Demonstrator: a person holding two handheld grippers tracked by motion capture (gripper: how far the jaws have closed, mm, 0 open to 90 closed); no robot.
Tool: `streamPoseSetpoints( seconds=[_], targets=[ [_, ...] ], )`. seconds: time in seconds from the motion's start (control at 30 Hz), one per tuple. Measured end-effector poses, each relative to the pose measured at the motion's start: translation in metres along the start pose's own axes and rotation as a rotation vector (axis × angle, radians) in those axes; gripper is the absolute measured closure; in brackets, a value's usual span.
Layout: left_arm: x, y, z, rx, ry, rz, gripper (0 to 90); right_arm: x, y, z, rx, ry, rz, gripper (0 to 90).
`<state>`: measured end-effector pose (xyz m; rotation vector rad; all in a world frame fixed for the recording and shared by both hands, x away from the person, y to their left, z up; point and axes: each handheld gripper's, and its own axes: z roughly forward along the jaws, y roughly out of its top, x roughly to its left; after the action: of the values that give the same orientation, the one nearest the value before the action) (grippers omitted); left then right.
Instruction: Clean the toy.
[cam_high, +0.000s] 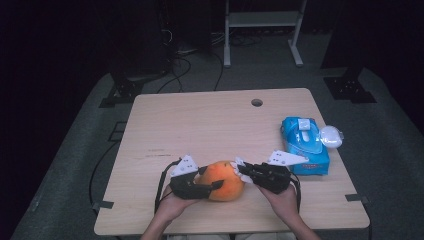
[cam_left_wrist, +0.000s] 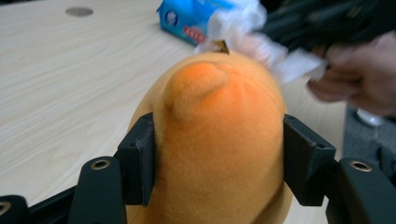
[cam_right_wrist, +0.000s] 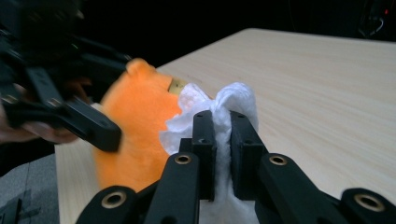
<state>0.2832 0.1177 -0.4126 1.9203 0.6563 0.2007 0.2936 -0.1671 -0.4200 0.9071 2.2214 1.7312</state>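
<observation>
High view, left gripper (cam_high: 212, 184) clamping orange plush toy (cam_high: 225, 180) near table's (cam_high: 210, 120) front edge, right gripper (cam_high: 239, 166) pinching white tissue (cam_right_wrist: 224, 105) against toy's top, blue tissue pack (cam_high: 305, 145) open-topped at right edge, bare tabletop beyond.

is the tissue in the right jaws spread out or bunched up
Bunched up: the white tissue bulges crumpled above the right gripper, pinched between its jaws.

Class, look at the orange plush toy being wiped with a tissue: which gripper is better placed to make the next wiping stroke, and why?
Probably the right gripper: it is shut on the white tissue, right beside the orange plush toy. The left gripper is clamped on the toy, steadying it.
</observation>
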Motion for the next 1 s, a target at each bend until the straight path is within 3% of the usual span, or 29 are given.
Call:
streamPoseSetpoints(
  seconds=[0.13,0.2,0.27,0.37,0.43,0.53,0.63,0.73,0.8,0.87,0.93,1.0],
  targets=[
    [-0.001,-0.003,0.005,0.027,0.017,-0.002,38.1,-0.011,-0.009,0.004,0.029,-0.01,0.057,81.5],
    [-0.001,-0.002,0.006,0.029,0.022,0.007,38.1,-0.005,-0.004,0.003,0.014,-0.006,0.033,81.5],
    [-0.004,-0.002,0.01,0.027,0.015,0.011,38.1,0.004,0.003,0.0,-0.022,0.035,0.015,81.5],
    [-0.013,0.001,0.016,0.038,0.016,0.063,37.8,0.014,0.01,0.0,-0.036,0.052,-0.033,81.5],
    [-0.016,0.002,0.017,0.049,0.012,0.094,35.6,0.009,0.005,0.002,-0.022,0.041,-0.023,81.5],
    [-0.009,0.001,0.016,0.03,-0.043,0.052,24.7,-0.005,-0.004,0.003,-0.008,0.021,0.028,81.5],
    [-0.003,-0.001,0.016,0.001,-0.047,-0.007,21.3,-0.011,-0.008,0.003,-0.004,0.019,0.067,81.5],
    [-0.005,-0.002,0.018,-0.007,-0.015,-0.002,24.6,-0.003,-0.001,0.001,-0.014,0.03,0.039,81.5],
    [-0.009,-0.001,0.021,-0.017,-0.002,0.005,30.1,0.007,0.006,-0.002,-0.045,0.067,0.014,81.5],
    [-0.014,0.0,0.024,-0.014,-0.008,0.023,31.0,0.019,0.012,-0.003,-0.051,0.075,-0.043,81.5],
    [-0.017,0.001,0.025,-0.002,-0.008,0.051,29.9,0.023,0.012,-0.001,-0.031,0.046,-0.085,81.5],
    [-0.012,0.001,0.023,-0.002,-0.055,0.04,26.4,0.016,0.007,-0.001,-0.023,0.036,-0.069,81.6]
  ],
)
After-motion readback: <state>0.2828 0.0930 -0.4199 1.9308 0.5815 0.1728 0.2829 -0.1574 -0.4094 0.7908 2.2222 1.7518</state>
